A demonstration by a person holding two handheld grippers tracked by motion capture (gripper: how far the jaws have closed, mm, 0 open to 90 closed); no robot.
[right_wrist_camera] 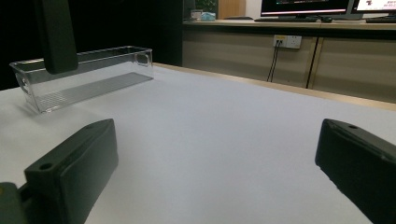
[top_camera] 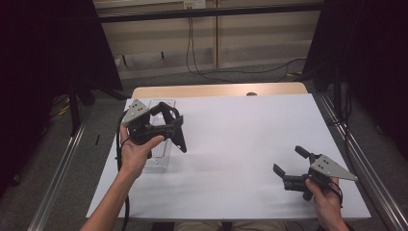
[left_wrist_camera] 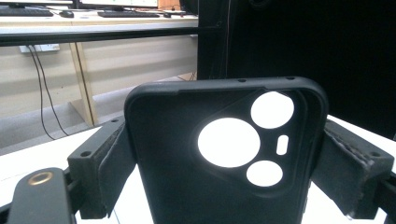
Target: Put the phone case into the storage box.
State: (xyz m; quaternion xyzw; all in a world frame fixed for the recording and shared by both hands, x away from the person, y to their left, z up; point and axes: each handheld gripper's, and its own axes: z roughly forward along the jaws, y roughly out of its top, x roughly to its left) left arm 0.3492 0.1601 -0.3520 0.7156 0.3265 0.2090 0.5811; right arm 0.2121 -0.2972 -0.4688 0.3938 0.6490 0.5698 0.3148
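Left gripper (top_camera: 169, 126), held in the person's left hand (top_camera: 137, 149) at about the 9 o'clock side of the white table (top_camera: 240, 144): its two padded jaws are clamped on the long edges of a black phone case (left_wrist_camera: 219, 158). In the left gripper view the case stands upright between the pads, hollow side to the camera, with its camera cut-outs at 1 to 3 o'clock of its face. In the high view the case (top_camera: 177, 132) hangs above the table, its lower end pointing toward 5 o'clock, just over the right rim of a clear plastic bin (top_camera: 161, 161) that lies beneath the hand. In the right gripper view the bin (right_wrist_camera: 84, 74) appears empty at 10 o'clock, with the dark case (right_wrist_camera: 55, 32) hanging over its near end.

Right gripper (top_camera: 289, 164), in the person's right hand (top_camera: 327, 202) at about 4 o'clock of the table: jaws spread wide, holding nothing, hovering low and well apart from the bin, aimed toward 10 o'clock.

Step in hand, as judged: carrying the case to, or over, the bin, most likely to set it inside. The next move calls for shifting the case toward 9 o'clock until it is clear of the rim, lowering it between the walls, and only then parting the jaws
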